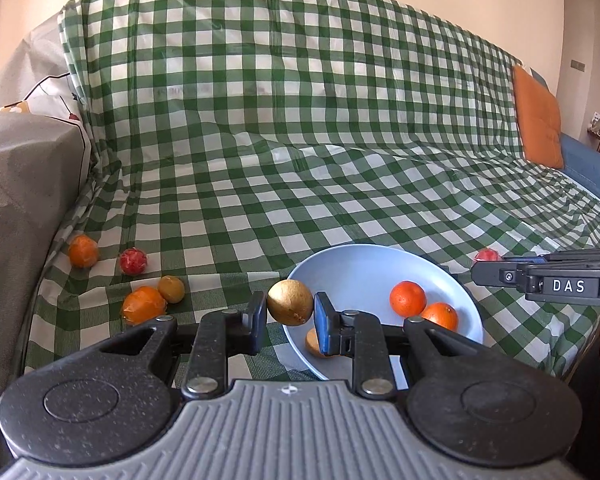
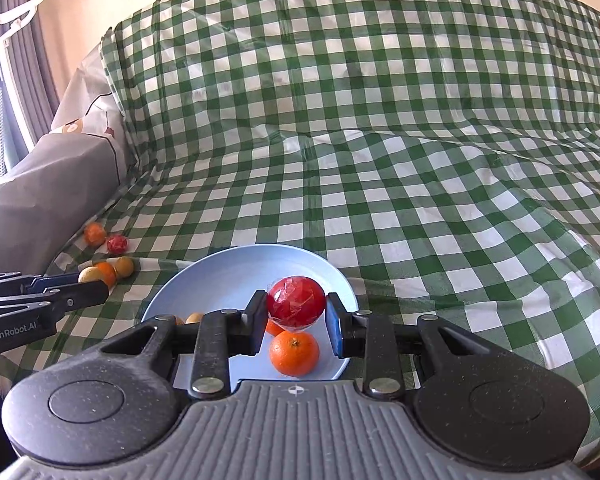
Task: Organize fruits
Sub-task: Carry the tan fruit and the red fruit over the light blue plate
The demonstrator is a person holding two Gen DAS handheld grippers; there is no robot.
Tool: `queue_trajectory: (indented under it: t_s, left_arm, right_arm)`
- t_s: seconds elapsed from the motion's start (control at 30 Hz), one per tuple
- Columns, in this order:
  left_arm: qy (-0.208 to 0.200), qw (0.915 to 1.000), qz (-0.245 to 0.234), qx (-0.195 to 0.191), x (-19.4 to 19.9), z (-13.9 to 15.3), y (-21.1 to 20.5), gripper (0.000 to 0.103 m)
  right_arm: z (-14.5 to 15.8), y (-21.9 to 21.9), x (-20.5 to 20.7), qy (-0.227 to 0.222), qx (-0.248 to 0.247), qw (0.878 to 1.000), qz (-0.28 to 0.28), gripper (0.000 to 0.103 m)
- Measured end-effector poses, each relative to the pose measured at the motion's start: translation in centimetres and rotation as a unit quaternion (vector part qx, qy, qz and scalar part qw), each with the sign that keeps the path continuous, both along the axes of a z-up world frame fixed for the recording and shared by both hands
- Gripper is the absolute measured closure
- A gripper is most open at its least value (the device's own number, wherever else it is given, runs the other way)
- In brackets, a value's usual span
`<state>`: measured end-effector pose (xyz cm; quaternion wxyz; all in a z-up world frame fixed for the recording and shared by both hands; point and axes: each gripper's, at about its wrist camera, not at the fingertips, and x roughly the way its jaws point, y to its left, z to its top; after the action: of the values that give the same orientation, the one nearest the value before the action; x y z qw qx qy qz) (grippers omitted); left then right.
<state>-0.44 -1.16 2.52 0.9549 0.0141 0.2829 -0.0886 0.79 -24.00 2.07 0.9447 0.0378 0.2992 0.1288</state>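
A light blue plate (image 1: 360, 264) lies on a green checked cloth and also shows in the right wrist view (image 2: 236, 272). My left gripper (image 1: 290, 318) is shut on a yellow-brown fruit (image 1: 290, 302) at the plate's left rim. My right gripper (image 2: 296, 318) is shut on a red wrapped fruit (image 2: 296, 302) above the plate. Two oranges (image 1: 407, 298) and part of a yellow-brown fruit (image 1: 312, 342) lie in the plate. An orange (image 2: 294, 352) lies below the red fruit.
Loose fruits lie left of the plate: an orange (image 1: 83, 251), a red wrapped fruit (image 1: 133, 261), another orange (image 1: 143, 305) and a yellow-brown fruit (image 1: 171, 289). A grey cushion (image 1: 20, 200) borders the left. An orange pillow (image 1: 538, 120) leans far right.
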Motion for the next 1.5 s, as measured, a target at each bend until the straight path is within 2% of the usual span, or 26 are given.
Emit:
queue_trajectory:
  t_s: [0.3,0.6,0.8,1.5]
  left_arm:
    - [0.001,0.9997,-0.018,0.013,-0.1,-0.3,-0.9,0.075]
    - [-0.005,0.9939,-0.087,0.068,-1.1,-1.8,-4.3,0.075]
    - [-0.008,0.9894,-0.113,0.091,-1.6,-2.7,-5.4,0.075]
    - [-0.007,0.9877,-0.121,0.099,-1.6,-3.0,-5.7,0.075]
  right_arm:
    - [0.0,0.0,0.0,0.001,0.0,1.0,0.001,0.071]
    - [-0.4,0.9,0.1,0.015,-0.003,1.0,0.022,0.071]
    - [-0.7,1.4,0.1,0.02,-0.012,0.999,0.037,0.071]
    - [-1.1,1.8,0.4,0.027,-0.025,0.998,0.055,0.071]
